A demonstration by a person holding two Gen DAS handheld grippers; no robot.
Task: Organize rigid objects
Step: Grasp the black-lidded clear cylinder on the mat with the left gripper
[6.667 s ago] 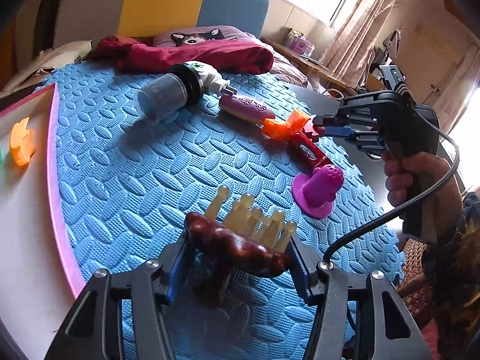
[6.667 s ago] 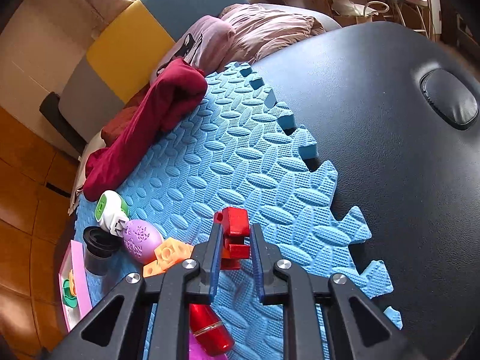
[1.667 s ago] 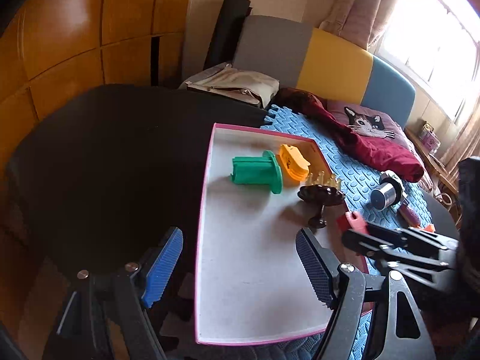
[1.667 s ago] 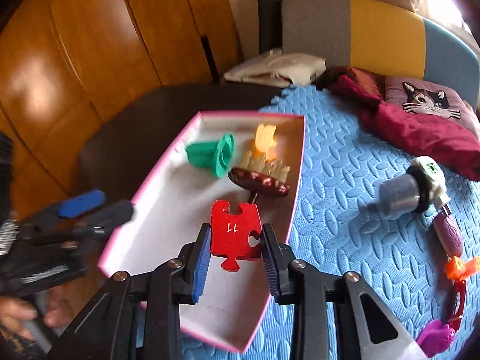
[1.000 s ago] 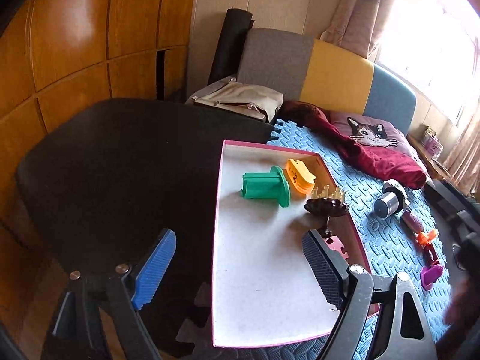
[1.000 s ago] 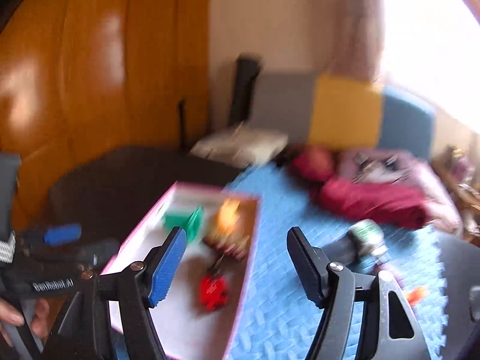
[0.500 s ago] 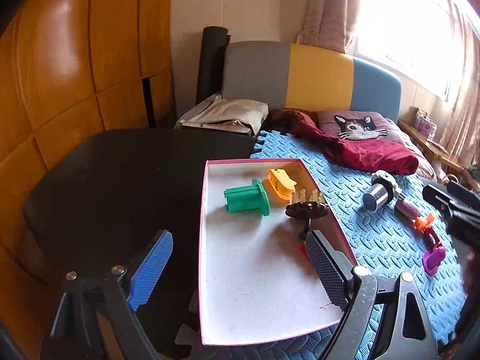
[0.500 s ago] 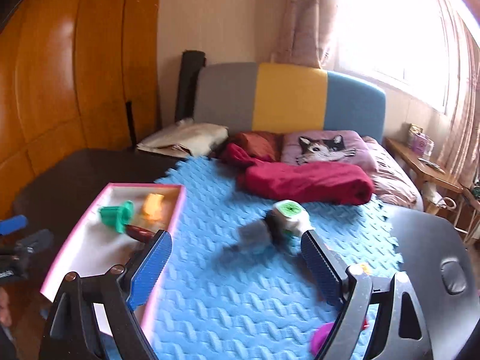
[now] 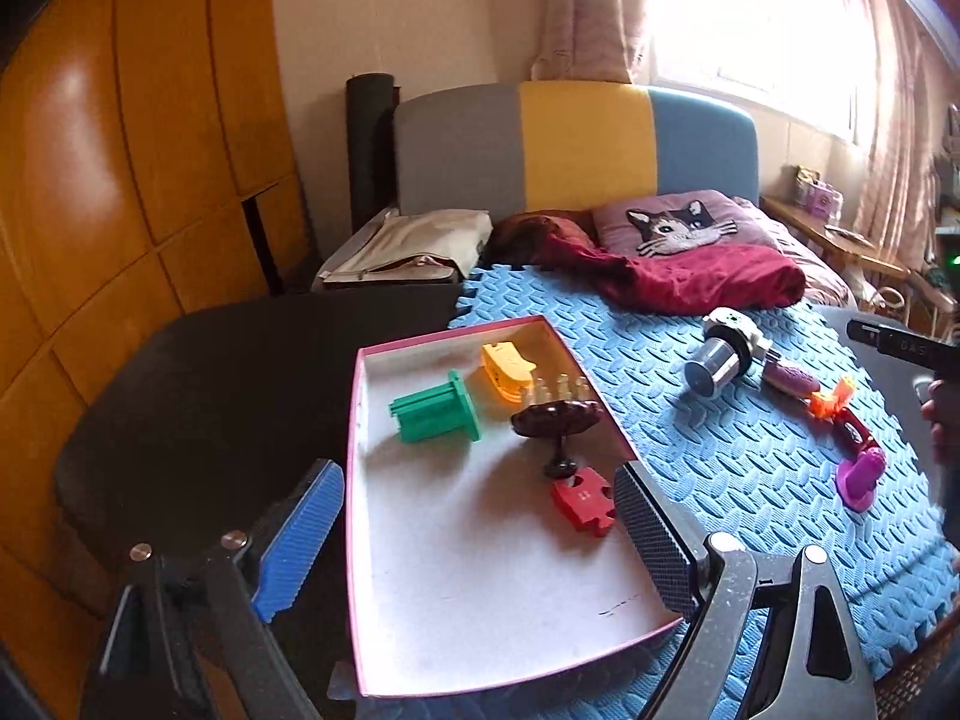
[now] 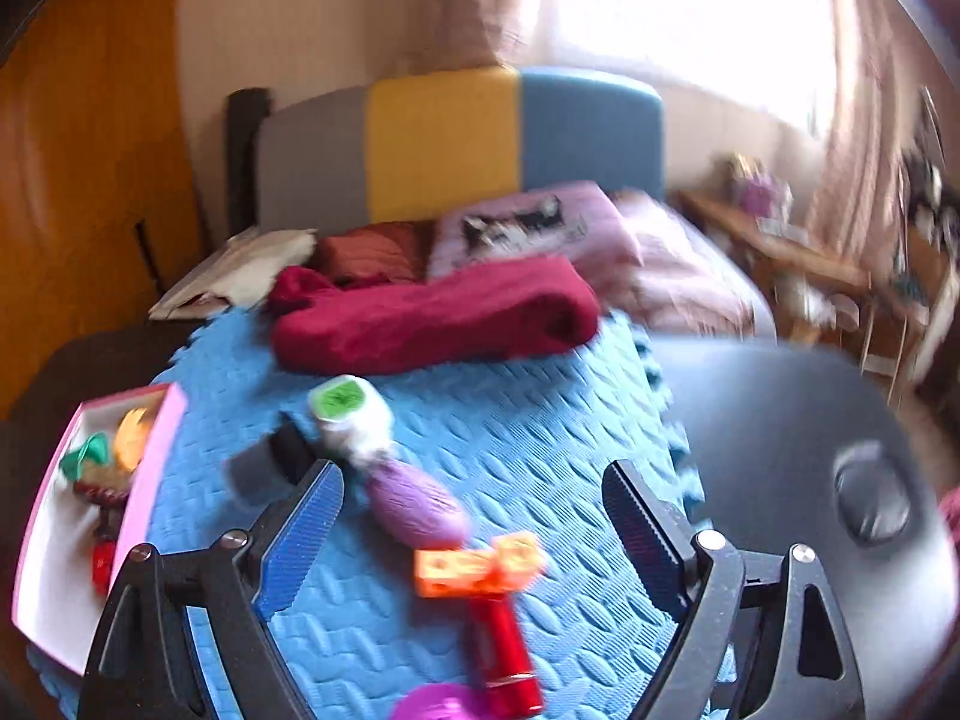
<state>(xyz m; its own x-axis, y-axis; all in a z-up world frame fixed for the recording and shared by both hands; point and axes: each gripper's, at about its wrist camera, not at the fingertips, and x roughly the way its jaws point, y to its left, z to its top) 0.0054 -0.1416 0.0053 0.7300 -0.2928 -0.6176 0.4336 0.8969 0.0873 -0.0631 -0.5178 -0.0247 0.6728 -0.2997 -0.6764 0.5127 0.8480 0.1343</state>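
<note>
Your left gripper (image 9: 480, 531) spread wide, empty, hovering over pink-rimmed tray (image 9: 359, 420). Red puzzle piece (image 9: 583, 499) lies in tray beside brown knobbed toy (image 9: 555, 420), green piece (image 9: 435, 408), orange piece (image 9: 507, 369). Your right gripper (image 10: 471, 525) also wide open, nothing between pads, above blue foam mat (image 10: 540, 438); purple toy (image 10: 417, 504), orange block (image 10: 480, 564), red tube (image 10: 507, 648) below it.

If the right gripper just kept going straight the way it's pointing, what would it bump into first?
Probably the orange block piece on the blue foam mat: it lies between the open right gripper fingers, just ahead. The picture is blurred, so depth is uncertain.
</note>
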